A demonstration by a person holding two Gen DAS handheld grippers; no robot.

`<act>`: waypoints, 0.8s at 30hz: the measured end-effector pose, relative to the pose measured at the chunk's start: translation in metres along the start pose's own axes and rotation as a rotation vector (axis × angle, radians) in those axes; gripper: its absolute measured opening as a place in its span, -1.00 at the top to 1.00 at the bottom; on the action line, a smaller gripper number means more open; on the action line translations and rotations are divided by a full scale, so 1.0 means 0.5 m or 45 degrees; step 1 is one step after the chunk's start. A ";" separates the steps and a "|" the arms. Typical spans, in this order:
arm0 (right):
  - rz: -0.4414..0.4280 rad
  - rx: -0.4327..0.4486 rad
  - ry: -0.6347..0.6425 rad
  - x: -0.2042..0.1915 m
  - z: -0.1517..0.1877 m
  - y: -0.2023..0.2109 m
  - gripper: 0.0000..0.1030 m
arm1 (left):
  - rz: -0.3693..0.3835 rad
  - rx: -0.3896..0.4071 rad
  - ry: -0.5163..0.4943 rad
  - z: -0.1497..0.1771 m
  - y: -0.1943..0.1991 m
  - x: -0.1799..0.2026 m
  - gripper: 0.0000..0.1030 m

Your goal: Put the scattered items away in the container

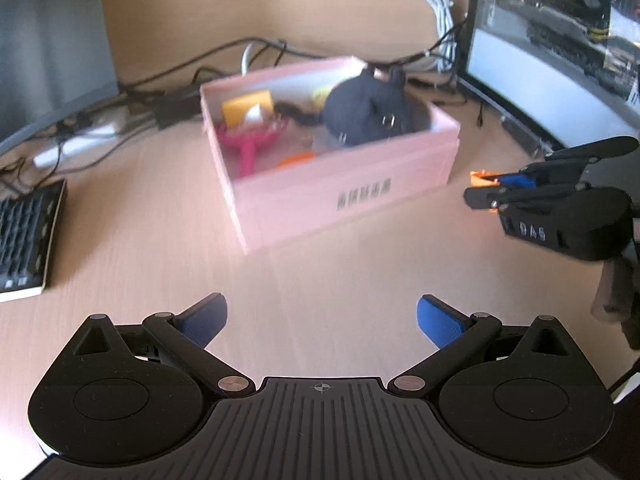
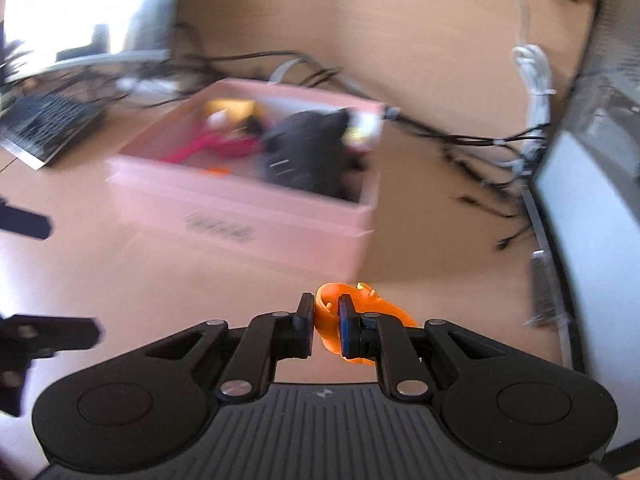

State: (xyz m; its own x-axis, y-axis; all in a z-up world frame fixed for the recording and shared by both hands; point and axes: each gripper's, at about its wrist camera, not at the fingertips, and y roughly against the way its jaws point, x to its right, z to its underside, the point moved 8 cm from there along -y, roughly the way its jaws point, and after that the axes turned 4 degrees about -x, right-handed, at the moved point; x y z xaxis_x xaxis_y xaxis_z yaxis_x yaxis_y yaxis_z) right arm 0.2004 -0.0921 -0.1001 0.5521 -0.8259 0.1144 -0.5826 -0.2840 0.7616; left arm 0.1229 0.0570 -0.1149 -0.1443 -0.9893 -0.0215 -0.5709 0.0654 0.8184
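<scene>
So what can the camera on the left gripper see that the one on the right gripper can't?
Only the left wrist view shows the left gripper from behind, jaws wide open with nothing between them, and the whole right gripper from the side, out to the right of the box.

Only the right wrist view shows up close the orange item pinched between the right gripper's fingers, above the desk just short of the box.

Both show the pink box with a dark plush toy and a magenta item inside, the keyboard and tangled cables.
</scene>
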 end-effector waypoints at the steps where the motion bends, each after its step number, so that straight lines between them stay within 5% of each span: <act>1: -0.023 0.003 0.016 -0.022 0.006 0.005 0.77 | -0.004 -0.001 0.012 0.006 0.004 -0.004 -1.00; 8: -0.096 0.095 0.092 -0.087 0.011 0.061 0.35 | -0.019 -0.012 0.057 0.027 0.023 -0.019 -1.00; 16: 0.082 0.125 -0.087 0.042 0.026 0.102 0.11 | -0.006 -0.019 0.037 0.021 0.014 -0.005 -1.00; 21: 0.453 0.097 -0.107 0.147 0.033 0.086 0.11 | 0.002 -0.011 0.017 0.007 0.004 0.011 -1.00; 24: 0.662 0.053 -0.012 0.191 0.036 0.045 0.43 | -0.004 -0.010 0.002 0.000 -0.001 0.018 -1.00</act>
State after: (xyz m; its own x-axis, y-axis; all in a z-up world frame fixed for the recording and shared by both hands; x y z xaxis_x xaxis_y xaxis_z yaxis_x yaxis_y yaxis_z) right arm 0.2295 -0.1861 -0.0836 0.1782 -0.8674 0.4646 -0.8016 0.1459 0.5798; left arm 0.1218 0.0482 -0.1157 -0.1415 -0.9897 -0.0233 -0.5651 0.0614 0.8228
